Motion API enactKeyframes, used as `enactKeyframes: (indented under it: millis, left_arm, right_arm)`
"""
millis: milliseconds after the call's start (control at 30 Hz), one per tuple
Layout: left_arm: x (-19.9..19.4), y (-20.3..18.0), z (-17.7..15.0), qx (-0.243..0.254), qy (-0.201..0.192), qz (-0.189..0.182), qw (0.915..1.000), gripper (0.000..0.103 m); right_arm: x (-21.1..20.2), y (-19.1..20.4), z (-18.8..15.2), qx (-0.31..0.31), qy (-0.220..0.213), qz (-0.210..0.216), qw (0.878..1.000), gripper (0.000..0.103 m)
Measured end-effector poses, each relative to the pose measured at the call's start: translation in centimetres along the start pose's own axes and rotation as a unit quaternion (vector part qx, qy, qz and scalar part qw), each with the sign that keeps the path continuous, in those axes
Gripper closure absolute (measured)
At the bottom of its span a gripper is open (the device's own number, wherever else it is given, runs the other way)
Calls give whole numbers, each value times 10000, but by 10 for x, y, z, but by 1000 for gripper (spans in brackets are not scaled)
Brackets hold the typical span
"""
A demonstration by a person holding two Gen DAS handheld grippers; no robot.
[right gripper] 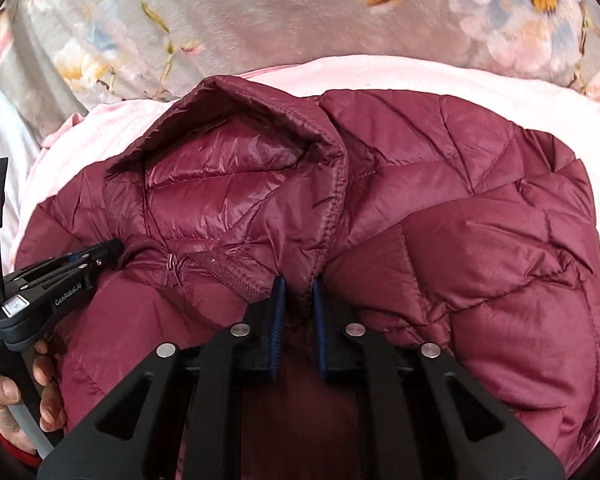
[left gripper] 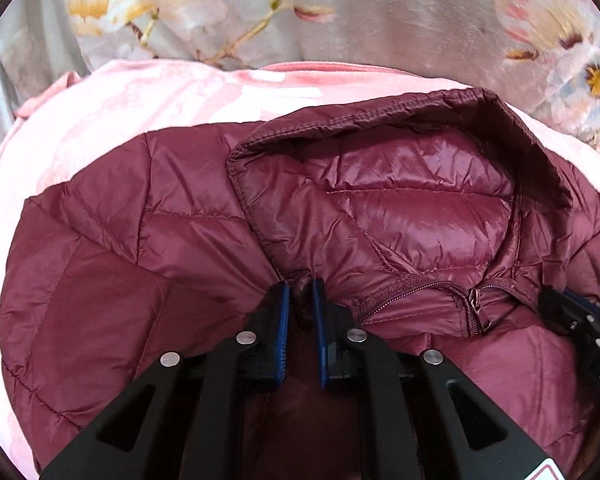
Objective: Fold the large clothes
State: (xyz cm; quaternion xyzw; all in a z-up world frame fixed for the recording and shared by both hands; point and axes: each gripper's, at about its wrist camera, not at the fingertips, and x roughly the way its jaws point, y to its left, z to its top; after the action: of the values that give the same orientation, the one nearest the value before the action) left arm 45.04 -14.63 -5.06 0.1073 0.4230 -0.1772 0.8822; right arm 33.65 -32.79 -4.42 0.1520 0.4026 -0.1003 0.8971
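Both grippers (left gripper: 300,286) (right gripper: 299,284) clamped on shiny, quilted maroon puffer jacket (left gripper: 400,208), hood (right gripper: 236,152) puffed open.

Pink blanket (left gripper: 100,128) over grey floral bedspread (left gripper: 400,20).

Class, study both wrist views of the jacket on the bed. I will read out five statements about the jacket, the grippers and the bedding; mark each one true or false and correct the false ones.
1. The jacket is maroon and quilted. True.
2. The left gripper hangs open above the fabric. False: its pads pinch a fold of jacket near the collar.
3. The right gripper is shut on jacket fabric. True.
4. The jacket lies on a bare wooden floor. False: it lies on a pink blanket over a floral sheet.
5. The zipper at the collar is hidden from the left wrist view. False: it shows there.
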Motion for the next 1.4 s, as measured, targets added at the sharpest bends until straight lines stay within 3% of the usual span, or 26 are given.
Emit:
enactKeyframes:
  millis: [133,333,533,667,800,1000,1167,1400]
  left_arm:
    - [-3,-2,-2,56,-103,153,9998,88]
    - [-30,28,2,-148,-183,-102,9997,74]
    - [-44,44,66,-564,-456,-175,9972,71]
    - [-30,40,97,-923,-379,-188,9948,70]
    - [1,37,108,-1389,-99,-374,9895,70]
    - [33,20,91,-1005,187,-101,9947,70]
    - [33,11,74,-430,36,208,9989,70]
    - [41,3,55,-222,-271,450,9984,68]
  right_arm:
    - [-2,-9,1,197,67,231,9995,91]
    - [-34,-28,7,519,153,320,9980,89]
    - [-48,-29,70,648,-452,46,9969,87]
    - [-25,-15,104,720,-571,60,9958,87]
    - [3,-4,115,520,-592,-197,9967,87]
    - [28,1,97,116,-301,-340,9989,87]
    - [37,-5,84,-82,-166,-432,9989,88]
    - [46,-12,76,-59,-253,-374,9990,89]
